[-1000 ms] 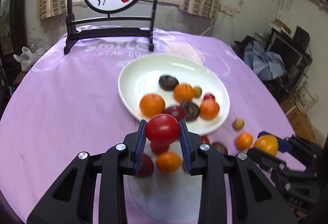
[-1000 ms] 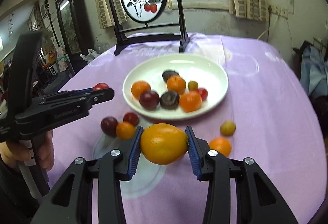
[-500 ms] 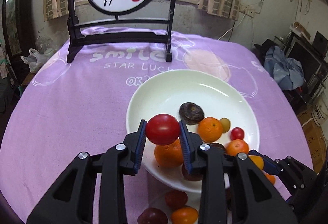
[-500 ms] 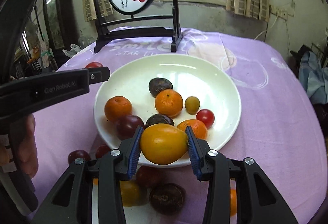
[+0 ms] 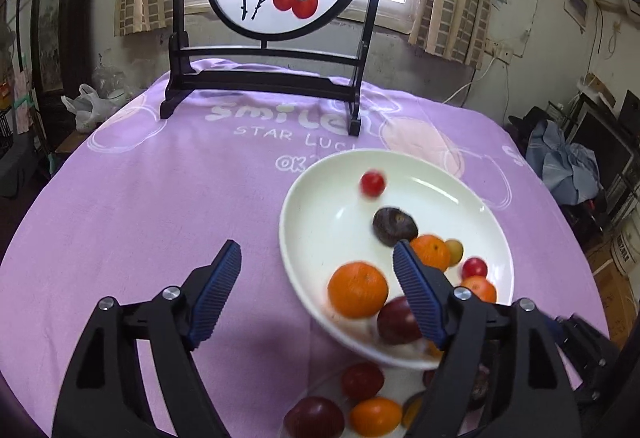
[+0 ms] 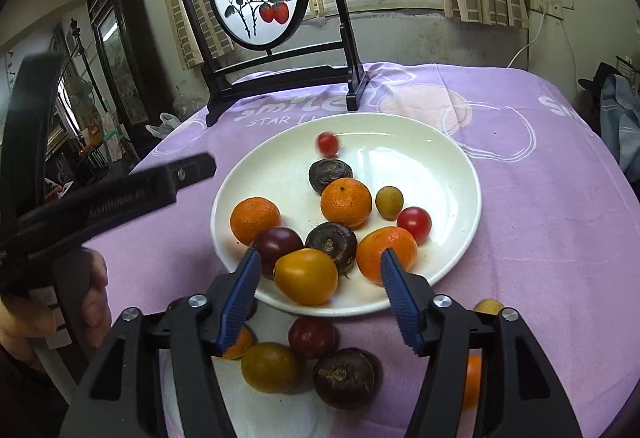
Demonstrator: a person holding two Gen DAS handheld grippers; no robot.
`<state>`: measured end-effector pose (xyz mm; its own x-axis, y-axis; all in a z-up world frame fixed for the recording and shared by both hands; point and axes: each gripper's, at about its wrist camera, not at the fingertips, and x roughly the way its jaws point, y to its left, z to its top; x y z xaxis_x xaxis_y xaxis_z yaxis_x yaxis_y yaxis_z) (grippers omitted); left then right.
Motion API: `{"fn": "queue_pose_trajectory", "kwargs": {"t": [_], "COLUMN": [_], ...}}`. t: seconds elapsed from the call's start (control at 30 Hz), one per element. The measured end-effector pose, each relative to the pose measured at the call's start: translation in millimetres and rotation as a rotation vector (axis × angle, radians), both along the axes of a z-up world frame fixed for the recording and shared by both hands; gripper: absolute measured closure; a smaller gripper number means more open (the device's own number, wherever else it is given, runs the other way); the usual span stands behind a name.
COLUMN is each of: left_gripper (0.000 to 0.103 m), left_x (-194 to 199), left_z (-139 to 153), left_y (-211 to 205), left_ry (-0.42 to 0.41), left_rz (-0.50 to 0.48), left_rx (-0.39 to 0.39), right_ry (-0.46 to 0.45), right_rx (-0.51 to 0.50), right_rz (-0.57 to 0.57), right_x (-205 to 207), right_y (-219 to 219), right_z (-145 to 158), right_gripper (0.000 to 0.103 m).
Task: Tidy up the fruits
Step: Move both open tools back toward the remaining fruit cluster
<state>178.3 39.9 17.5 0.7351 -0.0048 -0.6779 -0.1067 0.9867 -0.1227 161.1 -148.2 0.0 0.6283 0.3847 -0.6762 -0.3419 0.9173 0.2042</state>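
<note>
The small red tomato (image 6: 328, 143) shows as a blurred spot at the far side of the white plate (image 6: 452, 165), upper centre of the right wrist view, and it looks to be rolling; the yellow-orange fruit (image 6: 306, 276) lies at the plate's near rim, low in that frame, between the right gripper (image 6: 318, 276)'s blue pads but clear of both. Both fruits are probably light, smooth-skinned and round, so they roll readily on glazed china and could slip from ribbed pads; the tomato likely bruises or splits under hard pressure, so a gentle hold across the widest middle suits each. A second ago the left gripper (image 5: 316, 288) pinched the tomato and the right pinched the yellow fruit, above the purple tablecloth (image 5: 160, 197) short of the plate; half a second ago they were still gripped over the plate. Now both tongs are spreading apart: the left one holds nothing, its right finger over the plate's left part in the lower half of the left wrist view. Oranges, dark plums and brown round fruits share the plate, and several more fruits (image 6: 308, 358) wait on the cloth at the bottom of the frame.
</note>
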Motion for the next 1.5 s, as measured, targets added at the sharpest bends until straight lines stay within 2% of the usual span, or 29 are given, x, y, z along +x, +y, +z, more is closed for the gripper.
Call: {"fn": "queue_pose_trajectory", "kwargs": {"t": [0.1,0.2,0.43,0.6,0.73,0.93,1.1,1.3,1.5], "left_gripper": [0.023,0.016,0.016,0.016,0.015,0.009,0.008,0.008,0.008], "left_x": [-13.7,-29.7,-51.9,-58.6,-61.6,-73.2,-78.4,-76.9,-72.8], "left_z": [-4.8,-12.8,-35.4,-39.8,-41.9,-48.9,-58.9,-68.0,-76.0], "left_y": [8.7,20.5,41.2,41.0,31.8,12.2,-2.0,-6.1,-6.6], "left_ry": [0.013,0.02,0.075,0.083,0.099,0.12,0.16,0.19,0.223], "left_rz": [0.011,0.038,0.064,0.045,-0.008,-0.082,-0.146,-0.172,-0.169], "left_rx": [-0.012,-0.041,-0.091,-0.097,-0.074,0.009,0.09,0.123,0.139], "right_ry": [-0.007,-0.021,-0.065,-0.049,-0.029,0.012,0.03,0.12,0.142], "right_rx": [0.003,-0.007,-0.016,0.0,-0.01,-0.025,-0.031,-0.053,-0.107], "right_rz": [0.005,0.002,-0.047,-0.096,-0.104,-0.086,-0.06,0.0,-0.003], "right_x": [-10.7,-25.4,-55.3,-63.3,-60.9,-57.0,-59.0,-57.4,-56.9], "right_y": [-0.7,-1.7,-18.4,-34.0,-36.3,-33.8,-30.9,-23.7,-18.8], "right_z": [0.9,-1.4,-3.1,-10.6,-15.9,-18.6,-19.2,-31.7,-39.1], "right_gripper": [0.037,0.029,0.022,0.022,0.022,0.019,0.019,0.019,0.019]}}
